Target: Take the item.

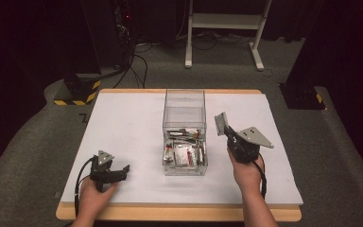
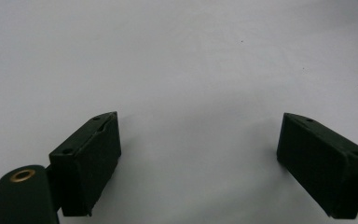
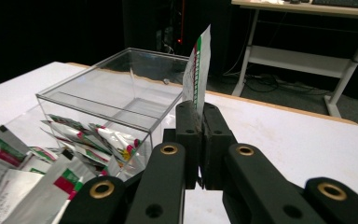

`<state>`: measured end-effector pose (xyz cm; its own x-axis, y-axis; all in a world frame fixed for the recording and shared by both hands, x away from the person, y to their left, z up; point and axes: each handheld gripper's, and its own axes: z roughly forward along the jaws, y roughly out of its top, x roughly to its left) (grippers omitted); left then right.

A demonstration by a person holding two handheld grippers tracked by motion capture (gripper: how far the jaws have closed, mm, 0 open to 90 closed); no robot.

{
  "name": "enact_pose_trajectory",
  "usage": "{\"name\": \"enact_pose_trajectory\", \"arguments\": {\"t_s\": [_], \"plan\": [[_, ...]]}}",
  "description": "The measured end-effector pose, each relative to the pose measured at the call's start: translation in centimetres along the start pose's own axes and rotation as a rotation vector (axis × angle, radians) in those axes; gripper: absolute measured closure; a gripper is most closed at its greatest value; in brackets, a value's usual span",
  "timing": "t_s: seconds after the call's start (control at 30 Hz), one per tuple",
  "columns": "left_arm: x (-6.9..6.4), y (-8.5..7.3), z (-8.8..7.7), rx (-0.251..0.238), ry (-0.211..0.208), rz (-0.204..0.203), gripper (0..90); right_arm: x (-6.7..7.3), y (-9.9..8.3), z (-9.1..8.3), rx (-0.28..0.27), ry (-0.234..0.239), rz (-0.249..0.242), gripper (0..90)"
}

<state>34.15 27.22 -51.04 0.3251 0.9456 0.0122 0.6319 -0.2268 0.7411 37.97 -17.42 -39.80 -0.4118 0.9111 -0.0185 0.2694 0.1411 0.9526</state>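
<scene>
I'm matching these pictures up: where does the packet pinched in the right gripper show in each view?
High view: packet right of the clear box, above the right gripper.
Right gripper view: packet upright at centre, between closed jaws.
Left gripper view: bare table.
Shared landmark: clear box.

My left gripper [image 2: 198, 154] held low near the table, fingers [image 2: 91, 163] spread wide apart, my right gripper [image 3: 200, 140] raised, fingers [image 3: 189, 135] pinched together on a thin packet [image 3: 198, 70]

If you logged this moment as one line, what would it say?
right tool: shut on packet, right of bin | left tool: open, empty, over table | more packets in bin
</scene>
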Motion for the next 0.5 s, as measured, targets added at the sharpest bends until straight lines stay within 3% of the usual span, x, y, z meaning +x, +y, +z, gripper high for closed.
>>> {"name": "enact_pose_trajectory", "arguments": {"t_s": [0.2,0.5], "plan": [[0.0,0.0,0.0,0.000,0.000,0.001,13.8,-0.4,-0.7,1.3,0.027,-0.015,-0.008,88.4],[0.0,0.0,0.0,0.001,0.000,0.001,13.8,-1.6,-2.6,3.5,0.101,-0.027,0.021,88.4]]}}
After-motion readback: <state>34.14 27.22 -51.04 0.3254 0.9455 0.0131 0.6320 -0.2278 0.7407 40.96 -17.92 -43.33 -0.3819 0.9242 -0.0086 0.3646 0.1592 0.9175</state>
